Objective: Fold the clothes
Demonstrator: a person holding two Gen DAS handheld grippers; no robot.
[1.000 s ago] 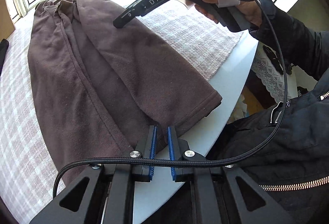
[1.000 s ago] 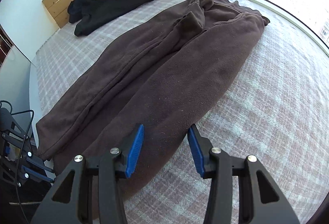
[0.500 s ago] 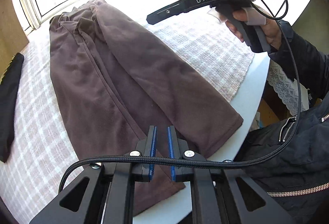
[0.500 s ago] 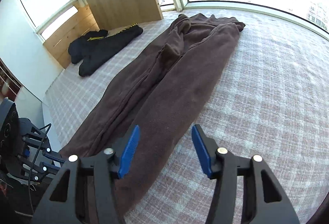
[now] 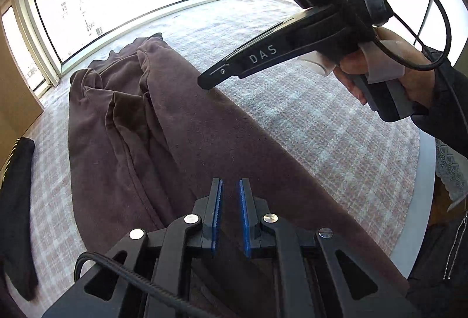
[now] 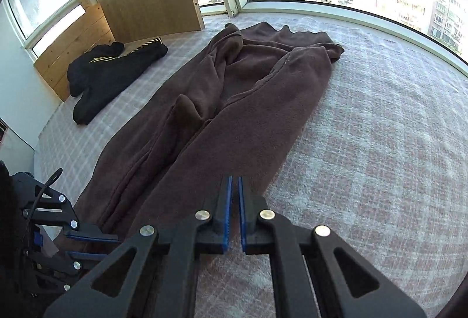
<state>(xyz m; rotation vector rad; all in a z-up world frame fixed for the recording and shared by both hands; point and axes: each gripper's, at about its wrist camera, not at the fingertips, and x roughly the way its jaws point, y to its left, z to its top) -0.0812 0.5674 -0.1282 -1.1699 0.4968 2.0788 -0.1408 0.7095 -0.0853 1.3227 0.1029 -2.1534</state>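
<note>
Right tool (image 6: 235, 186) nearly closed over brown garment (image 6: 222, 113)

brown fleece trousers (image 5: 187, 142) (image 6: 234, 113), laid lengthwise on the checked bench cover, legs folded together side by side, waist bunched and rumpled at the window end, hems at the near edge, black garment (image 6: 114, 69) lying apart

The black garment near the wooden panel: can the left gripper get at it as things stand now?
Probably yes. The black garment lies apart from the brown trousers, uncovered on the checked cloth. The left gripper holds nothing visible; only open cloth lies between them, though it would need to travel sideways.
</note>
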